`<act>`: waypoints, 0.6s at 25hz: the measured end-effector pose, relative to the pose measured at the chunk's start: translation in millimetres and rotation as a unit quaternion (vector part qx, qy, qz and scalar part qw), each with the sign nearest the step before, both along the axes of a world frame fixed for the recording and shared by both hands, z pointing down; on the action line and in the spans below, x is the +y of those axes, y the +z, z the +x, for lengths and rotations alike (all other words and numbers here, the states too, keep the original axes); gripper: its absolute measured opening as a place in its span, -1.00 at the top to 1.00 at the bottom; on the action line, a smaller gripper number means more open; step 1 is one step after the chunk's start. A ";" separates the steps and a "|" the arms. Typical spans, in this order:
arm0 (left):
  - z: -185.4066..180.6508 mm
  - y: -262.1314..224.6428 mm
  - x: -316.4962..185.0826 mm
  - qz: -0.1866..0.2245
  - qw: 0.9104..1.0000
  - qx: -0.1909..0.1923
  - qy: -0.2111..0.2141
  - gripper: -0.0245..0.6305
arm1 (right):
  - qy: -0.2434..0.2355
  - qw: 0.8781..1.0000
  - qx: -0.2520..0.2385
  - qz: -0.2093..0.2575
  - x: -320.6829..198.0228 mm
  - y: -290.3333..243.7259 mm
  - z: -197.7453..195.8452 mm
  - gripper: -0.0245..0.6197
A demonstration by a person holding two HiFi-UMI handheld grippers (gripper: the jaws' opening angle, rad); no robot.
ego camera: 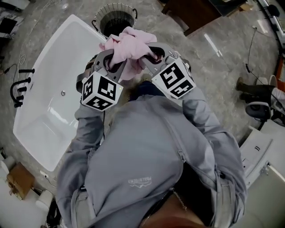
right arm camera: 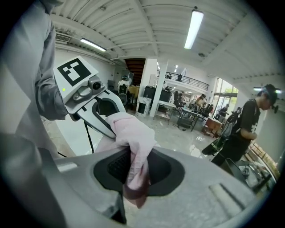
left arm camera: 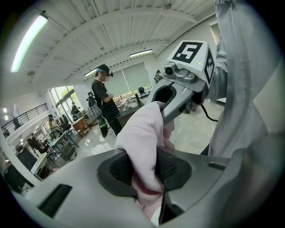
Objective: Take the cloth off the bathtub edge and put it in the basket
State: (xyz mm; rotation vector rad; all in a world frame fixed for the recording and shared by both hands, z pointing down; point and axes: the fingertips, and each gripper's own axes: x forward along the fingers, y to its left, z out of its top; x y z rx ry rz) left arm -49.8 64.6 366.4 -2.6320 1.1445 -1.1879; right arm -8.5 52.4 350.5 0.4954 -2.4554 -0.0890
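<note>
A pink cloth [ego camera: 129,48] hangs bunched between both grippers, lifted above the floor near the bathtub's far corner. My left gripper [ego camera: 113,62] is shut on one end of the cloth [left arm camera: 144,147], which is squeezed between its dark pads. My right gripper [ego camera: 149,55] is shut on the other end of the cloth [right arm camera: 133,147]. Each gripper view shows the other gripper just beyond the cloth. The round basket [ego camera: 116,18] with pale ribbed walls stands on the floor just past the cloth, and its inside looks dark. The white bathtub [ego camera: 49,93] lies at the left.
A black tap [ego camera: 20,87] stands at the bathtub's left rim. A dark wooden cabinet [ego camera: 196,13] stands at the top right. White fixtures [ego camera: 258,151] and a cable lie at the right. A person [left arm camera: 104,102] in dark clothes stands further off in the room.
</note>
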 end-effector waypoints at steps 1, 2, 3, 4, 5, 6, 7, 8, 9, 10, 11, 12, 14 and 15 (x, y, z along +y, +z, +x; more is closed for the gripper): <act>5.7 -0.7 -3.8 0.002 1.000 0.001 0.009 0.62 | 0.012 1.000 -0.002 0.001 -3.2 -0.7 5.8 0.69; 11.3 -1.6 -7.4 0.003 1.000 0.002 0.017 0.62 | 0.023 1.000 -0.003 0.002 -6.3 -1.5 11.5 0.69; 17.1 -2.5 -10.9 0.003 1.000 0.003 0.024 0.62 | 0.032 0.999 -0.004 0.003 -9.3 -2.5 17.3 0.69; 23.4 -3.5 -14.2 0.004 1.000 0.004 0.030 0.62 | 0.040 0.999 -0.004 0.003 -12.2 -3.5 23.6 0.69; 30.3 -4.4 -17.5 0.004 0.999 0.005 0.035 0.62 | 0.046 0.999 -0.005 0.003 -15.1 -4.5 30.6 0.69; 37.8 -5.2 -20.9 0.004 0.999 0.006 0.039 0.62 | 0.052 0.999 -0.006 0.002 -18.2 -5.5 38.1 0.69; 45.4 -6.0 -24.8 0.004 0.999 0.007 0.044 0.62 | 0.059 0.998 -0.007 0.002 -21.8 -6.5 45.7 0.69; 52.8 -6.8 -29.2 0.004 0.999 0.008 0.047 0.62 | 0.064 0.998 -0.008 0.002 -26.0 -7.4 52.9 0.69; 59.6 -7.5 -34.1 0.005 0.999 0.009 0.050 0.62 | 0.069 0.998 -0.009 0.003 -30.7 -8.2 59.6 0.69; 65.8 -8.0 -39.3 0.007 0.999 0.009 0.052 0.62 | 0.073 0.997 -0.010 0.005 -35.8 -8.7 65.7 0.69; 71.3 -8.1 -44.6 0.008 0.999 0.010 0.053 0.62 | 0.075 0.997 -0.012 0.006 -41.0 -8.8 71.0 0.69; 76.2 -7.9 -50.0 0.008 0.999 0.010 0.053 0.62 | 0.077 0.997 -0.013 0.006 -46.4 -8.5 75.8 0.69; 84.3 -7.0 -61.5 0.009 0.999 0.009 0.051 0.62 | 0.077 0.997 -0.016 0.005 -58.2 -7.4 83.7 0.69; 87.8 -6.5 -67.9 0.009 0.999 0.008 0.049 0.62 | 0.076 0.997 -0.017 0.004 -64.8 -6.8 87.1 0.69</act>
